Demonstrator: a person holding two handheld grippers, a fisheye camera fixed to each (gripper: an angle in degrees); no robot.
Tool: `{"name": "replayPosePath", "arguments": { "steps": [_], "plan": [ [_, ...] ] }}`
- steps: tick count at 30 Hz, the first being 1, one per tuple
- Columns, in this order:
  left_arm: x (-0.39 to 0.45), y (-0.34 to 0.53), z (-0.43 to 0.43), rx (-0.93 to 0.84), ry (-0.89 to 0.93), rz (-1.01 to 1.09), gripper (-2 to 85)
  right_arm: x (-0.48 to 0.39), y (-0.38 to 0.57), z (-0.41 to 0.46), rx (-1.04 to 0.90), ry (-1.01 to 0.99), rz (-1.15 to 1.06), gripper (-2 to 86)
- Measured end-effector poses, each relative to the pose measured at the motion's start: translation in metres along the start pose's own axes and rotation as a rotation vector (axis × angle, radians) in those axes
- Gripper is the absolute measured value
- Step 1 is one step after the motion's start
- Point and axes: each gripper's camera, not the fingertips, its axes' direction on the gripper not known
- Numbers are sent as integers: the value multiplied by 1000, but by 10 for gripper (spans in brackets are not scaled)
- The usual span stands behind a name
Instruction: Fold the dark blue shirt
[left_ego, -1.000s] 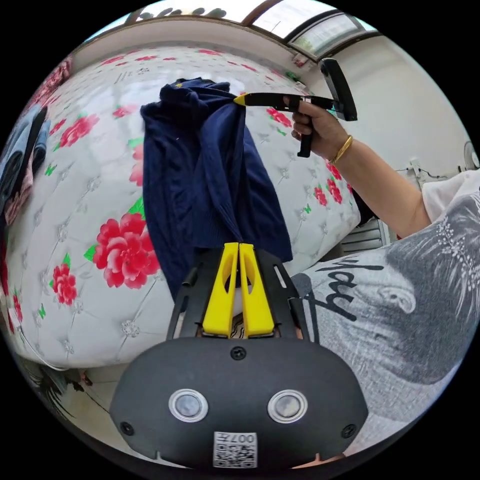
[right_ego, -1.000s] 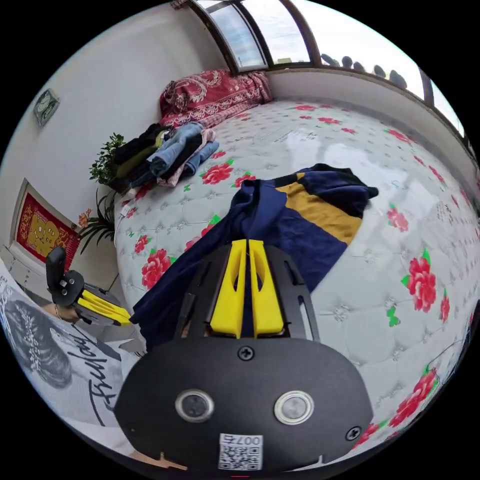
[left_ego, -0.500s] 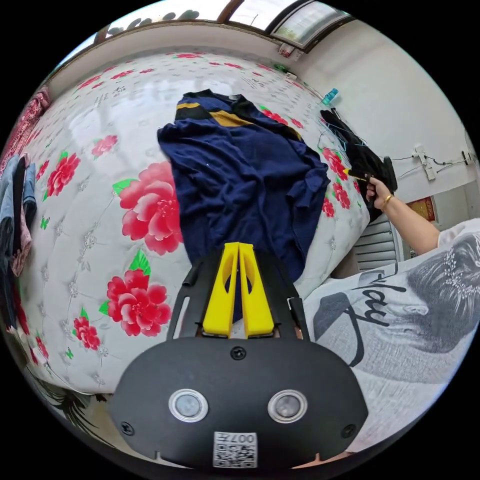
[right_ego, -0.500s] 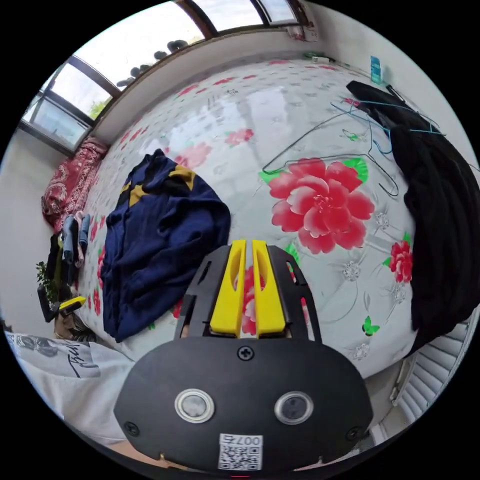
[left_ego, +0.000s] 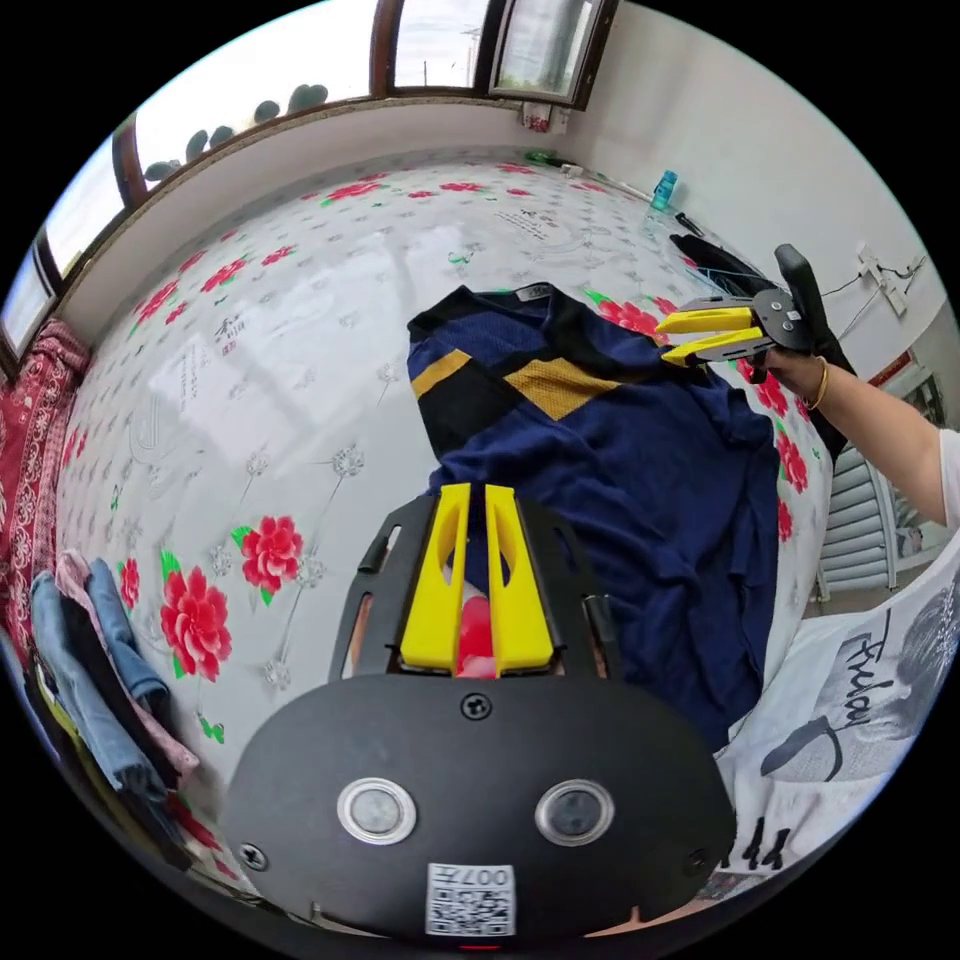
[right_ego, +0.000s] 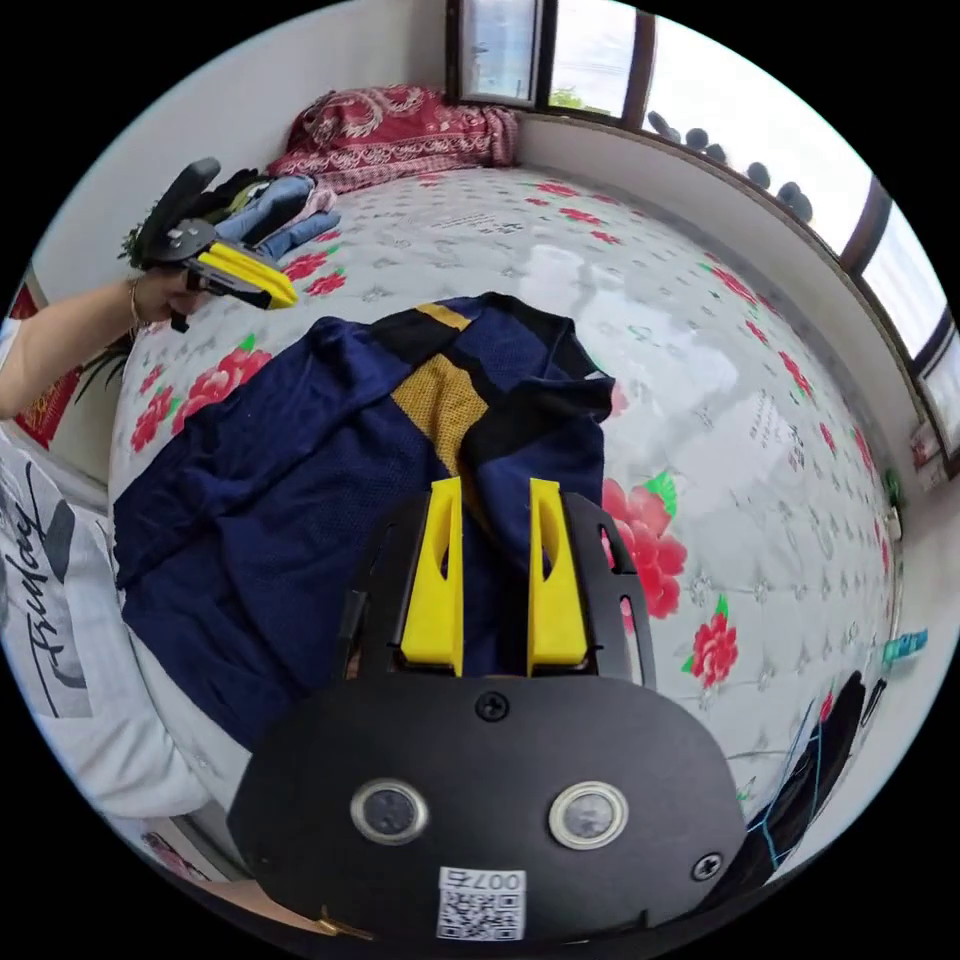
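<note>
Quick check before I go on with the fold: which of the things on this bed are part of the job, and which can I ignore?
Part of the job:
- dark blue shirt, spread on the bed
- left gripper, open
- right gripper, open

Just lying about:
- pile of clothes at the bed's edge
- red patterned bedding
- black garment with hangers
- bottle

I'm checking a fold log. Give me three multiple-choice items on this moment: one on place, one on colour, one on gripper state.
1. Where does the dark blue shirt lie?
A. on the flowered bed
B. on a chair
C. on the floor

2. What colour are the shirt's chest panels?
A. red
B. mustard yellow
C. white

3. How does the right gripper stand?
A. shut on the shirt
B. shut on a hanger
C. open

Key: 1 A, it is spread on the mattress; 2 B, yellow patches near the collar; 3 C, jaws apart above the cloth.
</note>
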Motion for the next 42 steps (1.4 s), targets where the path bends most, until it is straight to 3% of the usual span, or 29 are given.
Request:
{"name": "replayPosePath", "arguments": {
  "steps": [4,10,12,14,18,20,25,31,36,42],
  "plan": [
    [-16,-32,49,-106,-49,28,2,-1,-30,55,-167,-10,-112,17],
    [-35,-58,78,-194,-361,94,-9,68,-44,14,-52,152,9,-1],
    [-56,-68,74,-157,-301,58,-9,111,-46,5,-65,238,103,-1],
    [-80,-77,59,-58,-124,-17,-10,172,-35,11,-141,341,274,-1],
    [-85,-71,42,73,65,-59,-10,229,7,14,-127,174,560,2],
    [-72,-56,41,98,102,-42,-10,204,30,-16,40,81,554,7],
    [-43,-2,33,98,130,-133,-10,74,84,-70,160,-71,382,43],
    [-1,89,25,-47,238,-339,-10,-73,161,-97,-1,-172,400,77],
    [33,145,19,-131,251,-408,-10,-171,159,-86,-93,-271,164,80],
    [57,184,8,-176,175,-462,-10,-235,119,-66,-84,-235,-150,69]
  ]
}}
